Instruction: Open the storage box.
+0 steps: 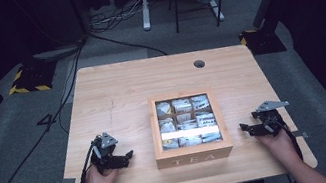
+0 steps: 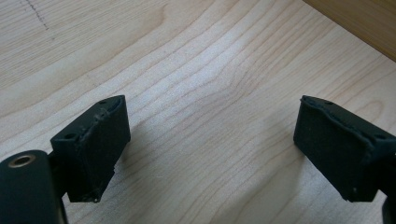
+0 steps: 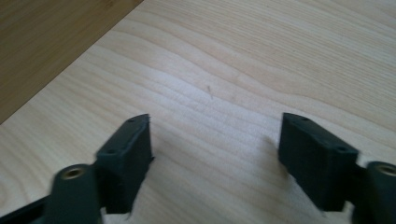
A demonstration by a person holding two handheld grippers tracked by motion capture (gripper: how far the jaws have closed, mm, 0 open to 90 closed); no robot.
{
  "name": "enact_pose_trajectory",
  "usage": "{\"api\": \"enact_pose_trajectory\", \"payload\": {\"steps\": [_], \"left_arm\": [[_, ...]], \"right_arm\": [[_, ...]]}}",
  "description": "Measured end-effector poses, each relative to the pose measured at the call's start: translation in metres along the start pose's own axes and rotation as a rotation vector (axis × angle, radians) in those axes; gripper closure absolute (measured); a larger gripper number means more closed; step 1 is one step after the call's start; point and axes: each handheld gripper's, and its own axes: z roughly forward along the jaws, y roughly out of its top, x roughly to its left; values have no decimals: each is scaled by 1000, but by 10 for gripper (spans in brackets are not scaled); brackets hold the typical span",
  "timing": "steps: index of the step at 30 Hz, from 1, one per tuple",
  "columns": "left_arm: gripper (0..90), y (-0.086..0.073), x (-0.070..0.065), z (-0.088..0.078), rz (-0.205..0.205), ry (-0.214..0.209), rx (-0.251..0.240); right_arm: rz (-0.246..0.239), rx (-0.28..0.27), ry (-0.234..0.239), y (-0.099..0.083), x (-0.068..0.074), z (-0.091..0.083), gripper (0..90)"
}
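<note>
A wooden tea box (image 1: 194,156) marked TEA stands near the table's front middle, its glass lid shut over compartments of tea bags (image 1: 187,120). My left gripper (image 1: 129,156) rests on the table to the box's left, jaws pointing toward it. In the left gripper view this gripper (image 2: 212,140) is open over bare wood, and the box's side (image 2: 359,23) shows at the top right. My right gripper (image 1: 244,128) rests to the box's right, pointing at it. It is open too (image 3: 215,154), with the box's wall (image 3: 42,42) at the upper left.
The light wooden table (image 1: 117,99) has a round cable hole (image 1: 199,63) at the back right. Beyond it are cables on the grey floor, black stands with yellow-striped bases (image 1: 29,79) and furniture legs (image 1: 145,8).
</note>
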Motion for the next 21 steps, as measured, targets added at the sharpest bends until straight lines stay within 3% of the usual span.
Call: {"api": "enact_pose_trajectory", "payload": {"steps": [3, 8, 12, 18, 21], "left_arm": [[114, 0, 0, 0, -1, 0, 1], [115, 0, 0, 0, -1, 0, 0], [116, 0, -1, 0, -5, 4, -1], [117, 0, -1, 0, -6, 7, -2], [117, 0, -1, 0, -6, 7, -2]], "right_arm": [[-14, 21, 11, 1, 2, -5, 389], [-39, -5, 23, 5, 7, -14, 409], [-47, -47, 72, 10, 14, -27, 432], [-127, -118, 180, 18, 36, -51, 435], [-147, -126, 208, 17, 45, -55, 424]]}}
